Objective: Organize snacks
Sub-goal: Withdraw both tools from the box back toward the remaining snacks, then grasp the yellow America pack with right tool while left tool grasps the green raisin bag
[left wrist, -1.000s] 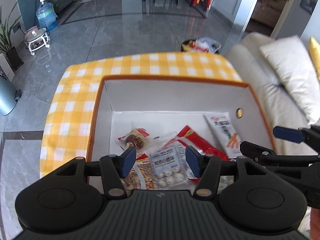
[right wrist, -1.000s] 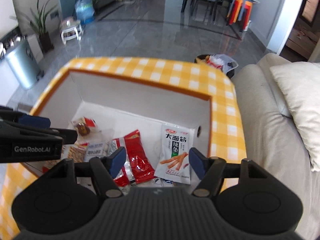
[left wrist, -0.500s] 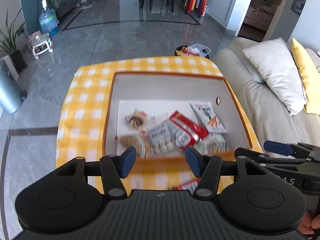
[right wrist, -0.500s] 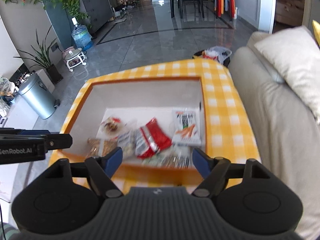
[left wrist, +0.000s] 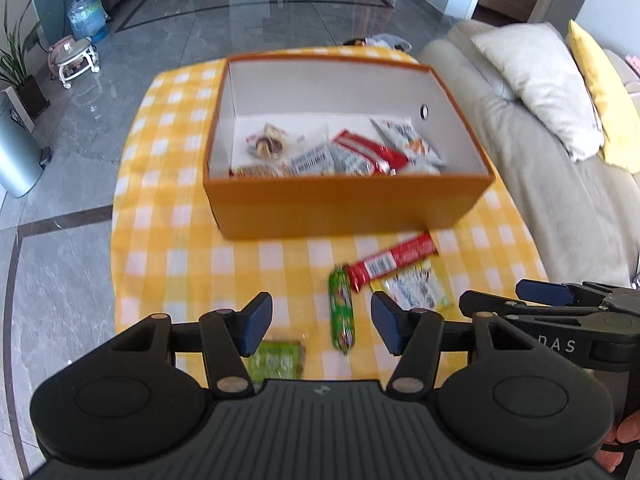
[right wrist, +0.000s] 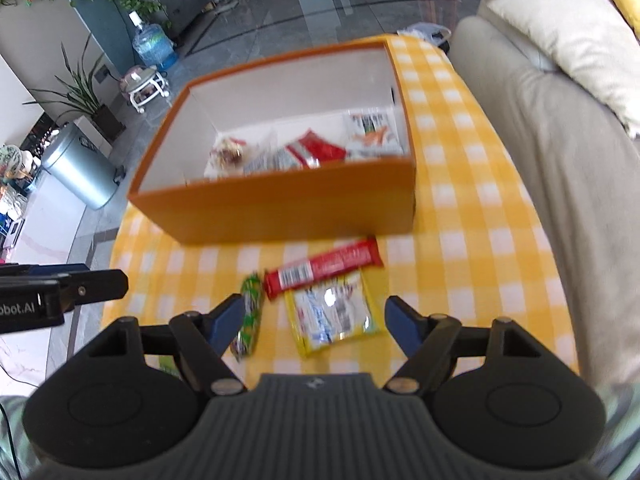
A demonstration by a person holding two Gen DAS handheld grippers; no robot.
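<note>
1. Four loose snacks lie on the counter (left wrist: 168, 216) by the near edge: red bar (left wrist: 394, 263), green stick (left wrist: 341, 314), yellow packet (left wrist: 412, 286), green packet (left wrist: 276, 360).
2. The green stick's long axis points toward the orange box (left wrist: 344, 204), which holds more snacks; the red bar lies crosswise.
3. The left gripper (left wrist: 322, 322) and right gripper (right wrist: 314, 322) hover with jaws spread, empty.

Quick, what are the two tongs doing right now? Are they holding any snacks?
Left tongs: open, holding nothing.
Right tongs: open, holding nothing.

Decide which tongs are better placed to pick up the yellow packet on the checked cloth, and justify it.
Right. The right tongs are open with the yellow packet framed between them; the left tongs frame the green stick instead.
</note>
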